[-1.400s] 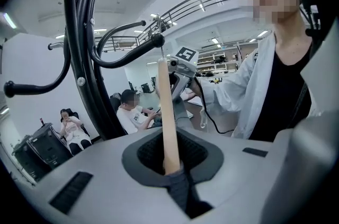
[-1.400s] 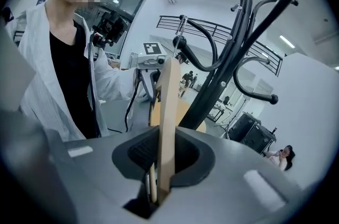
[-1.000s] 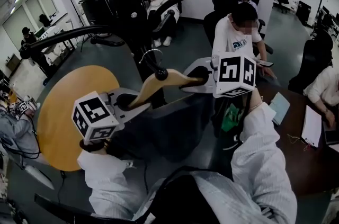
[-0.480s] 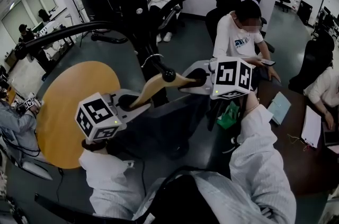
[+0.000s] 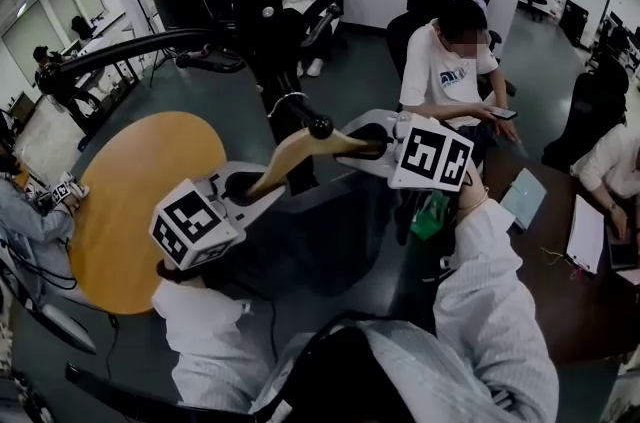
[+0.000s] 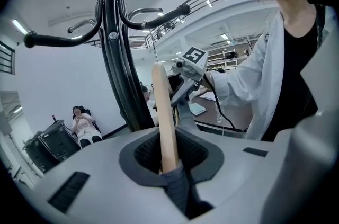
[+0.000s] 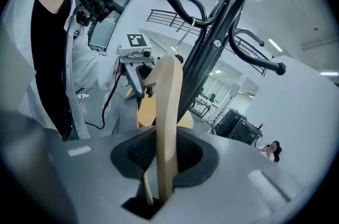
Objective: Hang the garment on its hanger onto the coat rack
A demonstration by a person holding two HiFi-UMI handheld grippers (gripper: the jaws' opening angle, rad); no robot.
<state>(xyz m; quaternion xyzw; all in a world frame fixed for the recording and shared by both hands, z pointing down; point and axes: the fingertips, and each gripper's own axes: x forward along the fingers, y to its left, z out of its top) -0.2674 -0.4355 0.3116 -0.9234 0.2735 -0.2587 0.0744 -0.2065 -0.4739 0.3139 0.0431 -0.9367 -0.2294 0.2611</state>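
Beneath the rack, head view: a wooden hanger (image 5: 300,154) spans the gap between the left tongs (image 5: 238,191) and the right tongs (image 5: 372,143). It sits close against the black coat rack (image 5: 250,1).
Garment, head view: the dark garment (image 5: 330,231) droops from the hanger, well clear of the floor.
Hook, head view: the wire hook (image 5: 287,101) curls up just behind a knobbed peg (image 5: 320,126). Whether it already bears on the peg I cannot tell from here.
Left gripper view: these tongs are clamped on one tip of the hanger, pinching a fold of grey cloth together with the wood.
Right gripper view, tongs: the other hanger tip stands between the jaws, which have just been opening. A dark gap shows beside the wood, so the grip looks released.
Right gripper view, hook: the wire appears to lie over a curved rack arm.
Handling: the wood is stiff and light and gives firm purchase at the tips, where it is taken now. The cloth is limp and may slide off a tilted arm, so the hanger is best kept level.
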